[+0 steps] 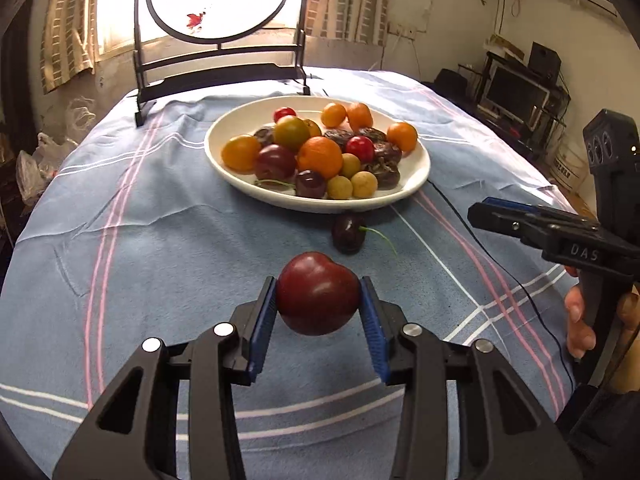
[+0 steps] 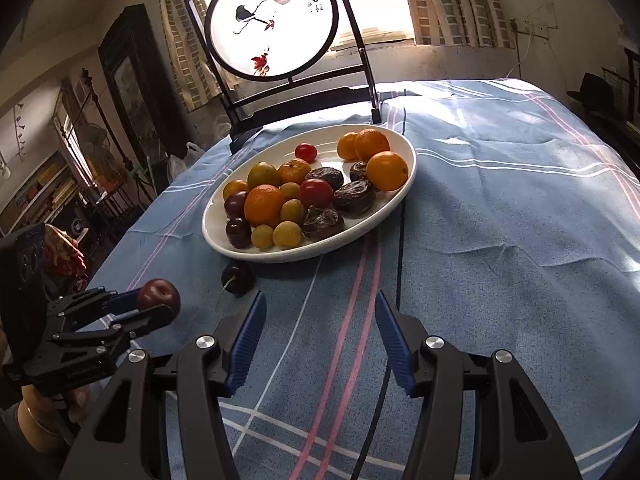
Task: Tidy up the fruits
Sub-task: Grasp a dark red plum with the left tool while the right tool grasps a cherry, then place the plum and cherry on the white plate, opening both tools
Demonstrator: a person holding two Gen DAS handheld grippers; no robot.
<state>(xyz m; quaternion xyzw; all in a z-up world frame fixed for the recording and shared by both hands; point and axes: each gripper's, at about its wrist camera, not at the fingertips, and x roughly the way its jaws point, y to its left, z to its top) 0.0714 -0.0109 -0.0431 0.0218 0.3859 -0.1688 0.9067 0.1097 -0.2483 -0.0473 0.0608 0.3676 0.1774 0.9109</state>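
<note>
Gripping plum [image 1: 318, 298], L gripper [image 1: 320, 312]; R gripper [image 2: 320, 336] agape.

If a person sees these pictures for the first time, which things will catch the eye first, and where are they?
First, the dark red plum gripped in the left claw, close to the camera above the blue striped cloth. Next, the white plate heaped with orange, red and yellow fruits in the middle of the table, with one dark cherry lying alone on the cloth just in front of it. The right claw stands open and empty.
</note>
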